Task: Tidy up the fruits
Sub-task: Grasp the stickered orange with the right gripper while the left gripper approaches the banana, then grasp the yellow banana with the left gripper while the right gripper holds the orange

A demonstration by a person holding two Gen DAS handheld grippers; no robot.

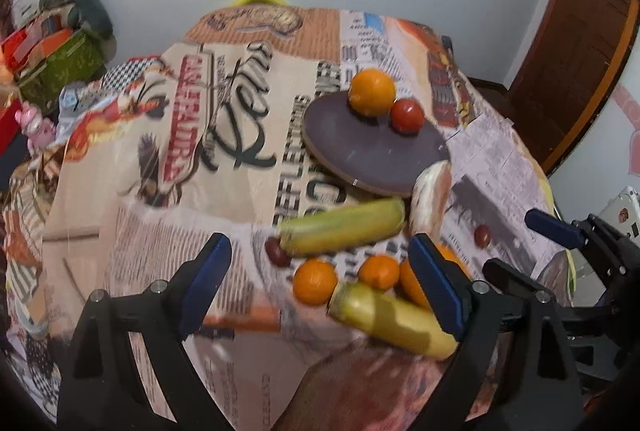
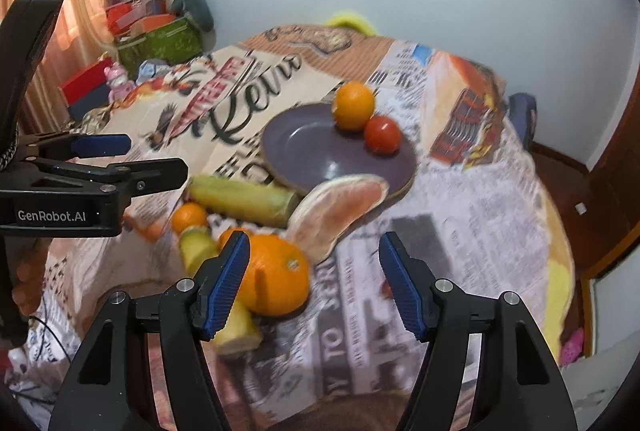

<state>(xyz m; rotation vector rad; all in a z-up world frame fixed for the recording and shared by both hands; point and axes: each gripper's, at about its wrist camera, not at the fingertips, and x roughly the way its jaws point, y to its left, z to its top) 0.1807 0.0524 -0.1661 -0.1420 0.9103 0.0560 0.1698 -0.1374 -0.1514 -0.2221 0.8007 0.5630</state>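
A purple plate (image 1: 368, 151) (image 2: 316, 151) on the printed tablecloth holds an orange (image 1: 372, 92) (image 2: 353, 104) and a red tomato (image 1: 407, 116) (image 2: 382, 135). In front of it lie a peeled citrus piece (image 2: 340, 211), two corn cobs (image 1: 344, 227) (image 1: 390, 315), several small oranges (image 1: 315, 281) and a big orange (image 2: 276, 273). My left gripper (image 1: 320, 283) is open above the small oranges. My right gripper (image 2: 314, 283) is open, its left finger beside the big orange. Both are empty.
A dark grape-like fruit (image 1: 277, 252) lies left of the corn and a small red one (image 1: 482, 235) to the right. Boxes and a green bag (image 2: 160, 43) stand at the far left. A wooden door (image 1: 580, 43) is on the right.
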